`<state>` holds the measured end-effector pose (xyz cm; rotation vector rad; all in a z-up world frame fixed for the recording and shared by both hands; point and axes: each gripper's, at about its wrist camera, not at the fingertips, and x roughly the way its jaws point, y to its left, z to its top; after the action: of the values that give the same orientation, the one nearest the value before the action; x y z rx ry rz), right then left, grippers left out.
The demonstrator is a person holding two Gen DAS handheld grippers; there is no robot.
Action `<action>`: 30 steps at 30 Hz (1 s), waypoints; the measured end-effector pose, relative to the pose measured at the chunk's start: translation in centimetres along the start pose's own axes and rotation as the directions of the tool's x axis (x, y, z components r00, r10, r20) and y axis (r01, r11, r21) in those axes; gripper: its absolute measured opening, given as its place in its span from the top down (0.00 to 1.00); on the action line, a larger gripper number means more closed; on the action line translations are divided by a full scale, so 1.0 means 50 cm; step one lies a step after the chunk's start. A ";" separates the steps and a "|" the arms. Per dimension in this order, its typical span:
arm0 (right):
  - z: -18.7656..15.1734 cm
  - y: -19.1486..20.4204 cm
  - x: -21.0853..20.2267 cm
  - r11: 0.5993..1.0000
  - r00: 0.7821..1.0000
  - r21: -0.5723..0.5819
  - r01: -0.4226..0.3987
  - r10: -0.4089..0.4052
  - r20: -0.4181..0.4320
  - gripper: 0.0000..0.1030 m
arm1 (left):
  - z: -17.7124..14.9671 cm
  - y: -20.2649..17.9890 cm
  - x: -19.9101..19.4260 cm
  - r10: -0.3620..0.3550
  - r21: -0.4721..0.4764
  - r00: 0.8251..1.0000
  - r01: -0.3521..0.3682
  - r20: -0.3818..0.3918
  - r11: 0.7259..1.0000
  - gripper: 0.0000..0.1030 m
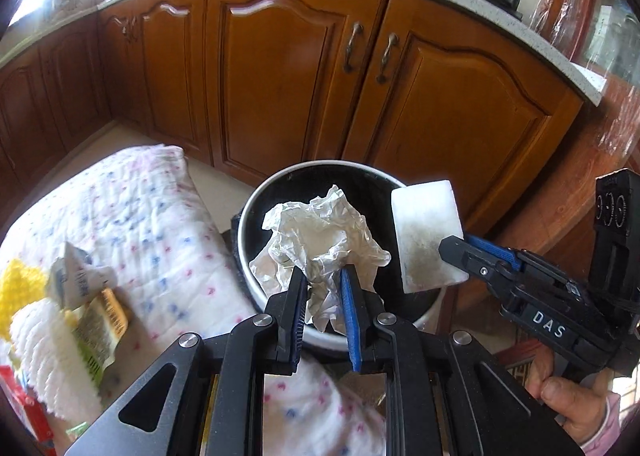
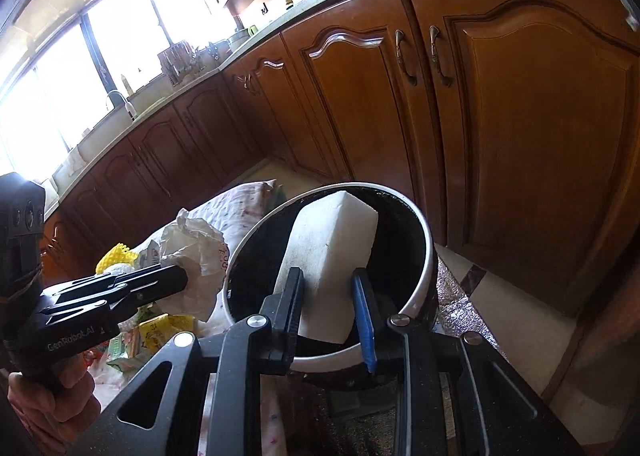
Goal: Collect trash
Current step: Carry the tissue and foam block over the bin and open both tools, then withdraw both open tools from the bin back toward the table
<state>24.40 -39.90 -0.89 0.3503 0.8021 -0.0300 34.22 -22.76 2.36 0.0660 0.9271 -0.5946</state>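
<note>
Crumpled white paper point(image 1: 320, 232), pinched in my left hand-held gripper point(image 1: 323, 292), hangs over the black-lined bin point(image 1: 256, 192) at frame centre. My right hand-held gripper point(image 2: 328, 292) clamps a white foam block point(image 2: 332, 244) above the same bin. Both look light; the paper is soft, the block probably squashy, best held across its flat faces.

The crumpled paper point(image 1: 320, 232) is white with grey creases. The foam block point(image 1: 426, 234) is white, smudged grey on one face. The bin point(image 1: 256, 208) is black inside with a white rim. The cloth point(image 1: 132, 212) is white, dotted pink and blue. The cabinet doors point(image 1: 280, 68) are warm orange-brown wood. Each gripper is black with blue pads point(image 1: 347, 296).
</note>
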 end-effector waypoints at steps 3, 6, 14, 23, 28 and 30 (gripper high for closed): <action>0.011 -0.010 0.023 1.000 1.000 -0.008 0.009 -0.009 -0.026 0.75 | 0.021 0.003 0.038 0.007 -0.001 1.000 -0.007 -0.030 1.000 0.84; 0.017 -0.016 0.042 1.000 0.999 -0.016 0.012 -0.013 -0.045 0.75 | 0.037 0.009 0.067 0.015 0.007 0.999 -0.014 -0.048 1.000 0.84; 0.023 -0.030 0.070 1.000 0.996 -0.014 0.024 -0.025 -0.080 0.68 | 0.065 0.000 0.117 0.061 0.034 0.996 -0.059 -0.062 0.998 0.58; 0.009 -0.045 0.038 0.999 1.000 0.034 0.016 -0.016 -0.018 0.47 | 0.004 0.025 0.053 0.046 -0.031 0.999 -0.045 0.012 0.999 0.50; -0.016 -0.032 -0.001 0.998 0.998 0.058 -0.027 0.024 0.056 0.17 | -0.053 0.049 -0.013 0.035 -0.102 0.995 -0.026 0.091 0.994 0.46; -0.031 -0.019 -0.012 0.997 0.997 0.060 -0.042 0.037 0.068 0.13 | -0.078 0.057 -0.038 0.043 -0.127 0.992 -0.028 0.120 0.992 0.44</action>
<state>22.77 -40.38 -1.75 0.4212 0.7285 -0.0294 31.97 -18.33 0.86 -0.0658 0.8398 -0.5009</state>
